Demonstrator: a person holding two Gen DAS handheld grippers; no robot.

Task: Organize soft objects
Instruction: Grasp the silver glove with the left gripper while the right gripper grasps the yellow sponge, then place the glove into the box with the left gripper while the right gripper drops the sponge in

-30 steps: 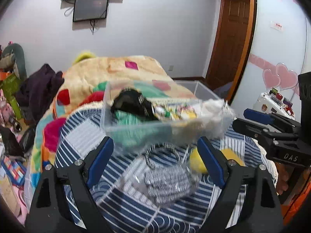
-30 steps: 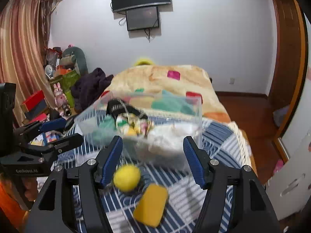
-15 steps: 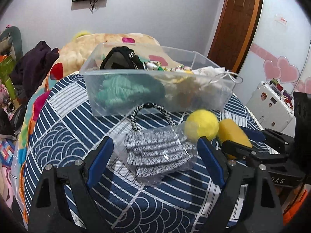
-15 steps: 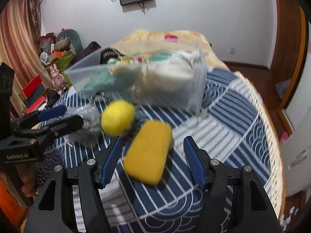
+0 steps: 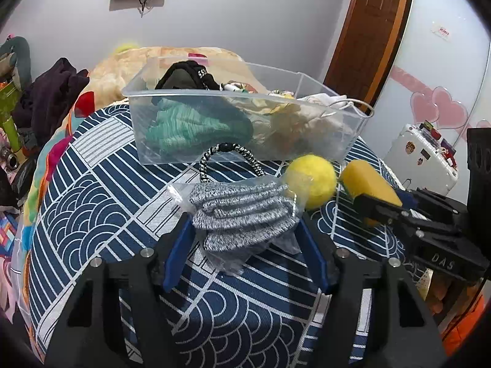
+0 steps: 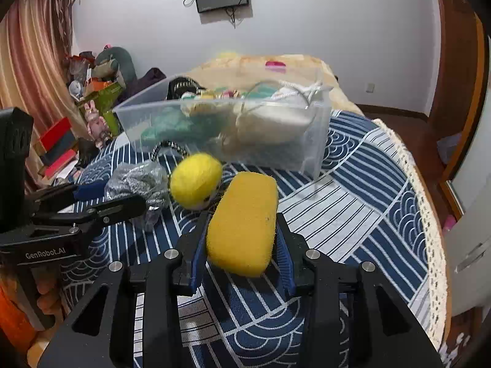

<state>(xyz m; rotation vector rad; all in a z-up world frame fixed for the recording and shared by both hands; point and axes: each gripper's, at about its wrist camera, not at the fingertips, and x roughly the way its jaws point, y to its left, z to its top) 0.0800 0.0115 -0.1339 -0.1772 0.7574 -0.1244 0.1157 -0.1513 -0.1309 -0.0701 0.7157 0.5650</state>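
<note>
A clear plastic bin (image 5: 172, 92) (image 6: 276, 147) holds several soft items on the blue patterned cloth (image 5: 92, 190). In front of it lie grey gloves in a clear bag (image 5: 245, 211) (image 6: 138, 181), a yellow ball (image 5: 313, 181) (image 6: 195, 184) and a yellow sponge (image 5: 365, 181) (image 6: 242, 224). My left gripper (image 5: 245, 245) is shut on the bagged gloves, blue pads on both sides. My right gripper (image 6: 242, 245) is shut on the sponge. Each gripper also shows in the other's view, the right one (image 5: 399, 211) and the left one (image 6: 101, 208).
A black-and-white cord loop (image 5: 227, 156) lies between the bin and the gloves. A bed with a patterned blanket (image 6: 260, 67) is behind. Clutter and toys (image 6: 92, 98) stand at left, a white case (image 5: 423, 159) at right, a wooden door (image 5: 368, 30) beyond.
Both grippers dropped toward the cloth and closed: the left around the bagged gloves, the right around the yellow sponge.
</note>
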